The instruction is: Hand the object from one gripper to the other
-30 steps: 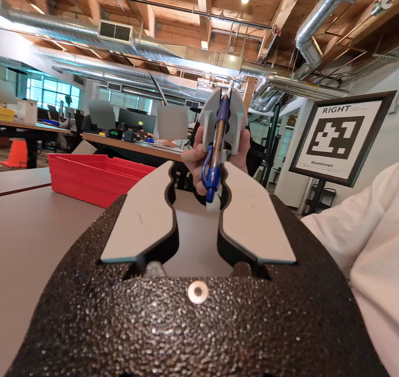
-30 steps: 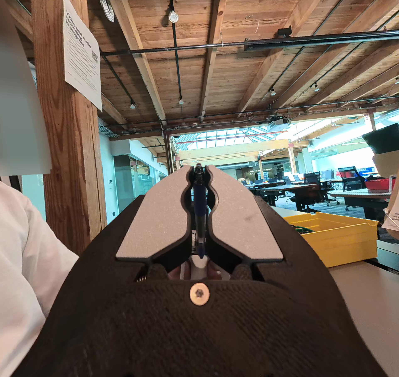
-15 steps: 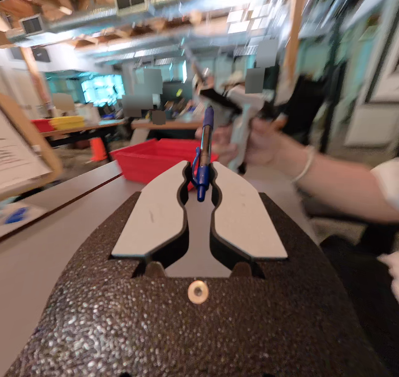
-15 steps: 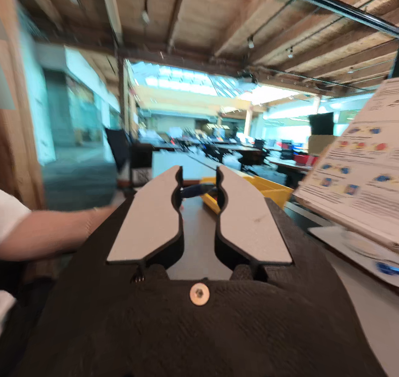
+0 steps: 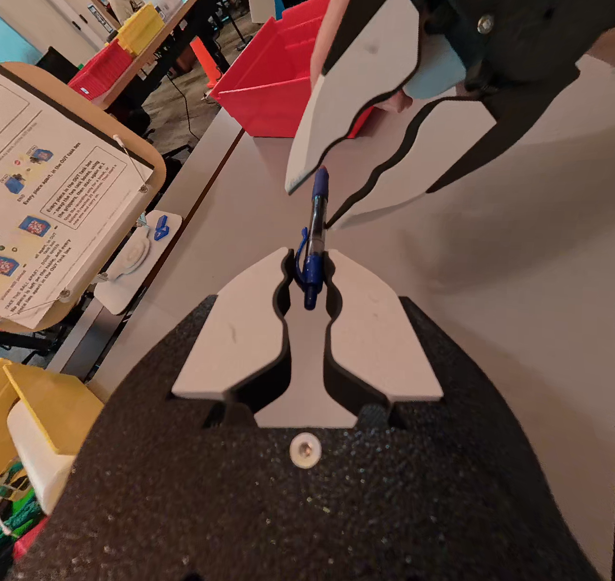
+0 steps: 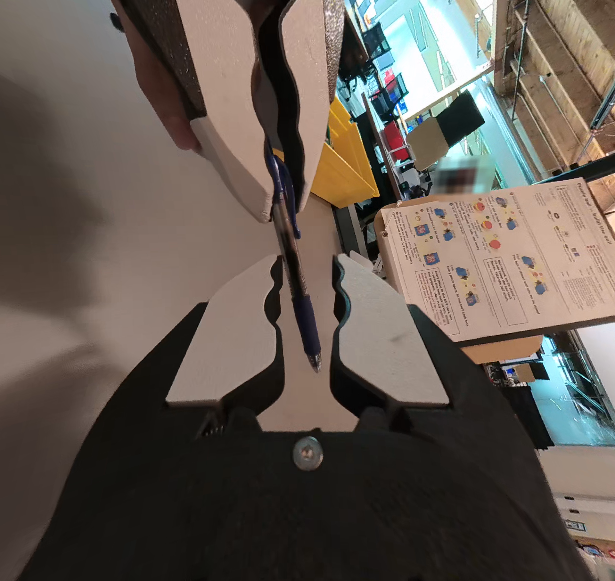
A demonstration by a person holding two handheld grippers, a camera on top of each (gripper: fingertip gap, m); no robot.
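A blue pen with a clear barrel (image 5: pixel 317 219) is clamped at its clip end between the pads of my left gripper (image 5: pixel 307 255), which is shut on it. The pen points away from that gripper, over the grey table (image 5: pixel 466 298). My right gripper (image 6: pixel 307 260) is open. The pen's dark blue grip and tip (image 6: pixel 306 318) lie between its fingers, close to the left finger, and a gap shows on the right side. The left wrist view shows the right gripper (image 5: pixel 309 207) coming in from the upper right, its fingers spread around the pen's far end.
A red bin (image 5: pixel 266 92) stands on the table behind the grippers. A yellow bin (image 6: pixel 342 172) sits at the table's edge. A clipboard stand with an instruction sheet (image 5: pixel 50 199) stands at the left, and it also shows in the right wrist view (image 6: pixel 499 265). My left and right fingertips are right by each other.
A second ago my right gripper held the pen and my left stood open around it. The left shut on the clip end, the right let go. Both grippers have tipped down over the table.
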